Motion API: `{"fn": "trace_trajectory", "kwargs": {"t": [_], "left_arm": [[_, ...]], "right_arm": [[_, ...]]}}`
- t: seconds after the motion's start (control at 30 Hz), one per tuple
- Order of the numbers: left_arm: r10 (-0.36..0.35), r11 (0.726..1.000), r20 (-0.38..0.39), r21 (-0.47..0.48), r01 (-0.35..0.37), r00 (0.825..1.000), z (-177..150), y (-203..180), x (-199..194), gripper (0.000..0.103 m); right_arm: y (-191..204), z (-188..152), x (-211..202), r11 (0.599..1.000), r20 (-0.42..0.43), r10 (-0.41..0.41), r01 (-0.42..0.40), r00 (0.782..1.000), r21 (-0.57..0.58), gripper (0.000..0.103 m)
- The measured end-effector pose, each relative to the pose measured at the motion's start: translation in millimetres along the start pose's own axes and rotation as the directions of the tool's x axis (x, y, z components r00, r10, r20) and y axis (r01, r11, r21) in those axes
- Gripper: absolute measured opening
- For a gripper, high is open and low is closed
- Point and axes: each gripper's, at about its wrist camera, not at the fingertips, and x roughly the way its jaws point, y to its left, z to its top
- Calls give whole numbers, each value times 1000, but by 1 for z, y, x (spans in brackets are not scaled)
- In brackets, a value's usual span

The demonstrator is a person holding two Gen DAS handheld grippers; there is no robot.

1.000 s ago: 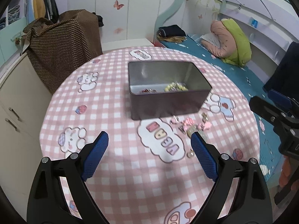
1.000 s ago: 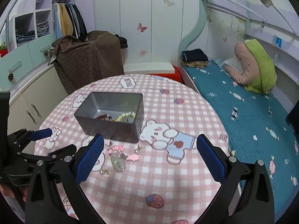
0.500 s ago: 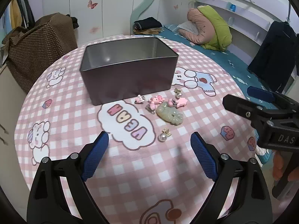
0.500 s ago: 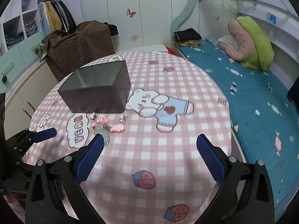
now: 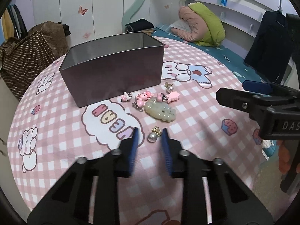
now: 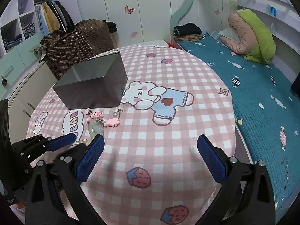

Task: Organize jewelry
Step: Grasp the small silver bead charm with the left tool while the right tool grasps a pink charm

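A grey metal tin (image 5: 112,69) stands open on the pink checked round table (image 5: 196,112). In front of it lie several pink charms (image 5: 144,96), a pale green jade pendant (image 5: 160,111), a pearl earring (image 5: 169,88) and a nearer pearl earring (image 5: 152,136). My left gripper (image 5: 150,136) is low over the table, its blue pads narrowed to either side of the near pearl earring, not touching it. My right gripper (image 6: 150,142) is wide open and empty above the table's right part; it also shows in the left wrist view (image 5: 258,95). The tin (image 6: 91,84) and pendant (image 6: 95,129) show in the right wrist view.
A bed with a teal cover (image 6: 253,86) lies right of the table, with a rolled green and pink quilt (image 6: 251,35). A brown dotted bag (image 5: 28,56) sits behind the table at the left. Cabinets (image 6: 16,60) line the left wall.
My left gripper has dropped toward the table and its jaws have narrowed around the near pearl earring. The right gripper stays wide open, shifted a little lower.
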Motion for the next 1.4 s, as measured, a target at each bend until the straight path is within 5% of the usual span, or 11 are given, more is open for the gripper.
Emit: {"fn": "trace_trajectory", "kwargs": {"t": [0.53,0.8,1.23,1.4], "left_arm": [[39,993,85,-112,-29,996,4,34,-23,11],[58,986,104,-164,-40,993,8,51,-28,12],[46,975,92,-222,-24,995,8,71,-20,12],[42,976,100,-218,-20,994,9,70,-20,12]], "right_arm": [[13,7,15,999,-5,18,-19,1000,-34,95],[34,18,38,991,-18,-44,42,999,-126,78],[55,20,61,979,-73,-26,11,997,-202,55],[64,19,62,966,-70,19,-37,997,-254,34]]}}
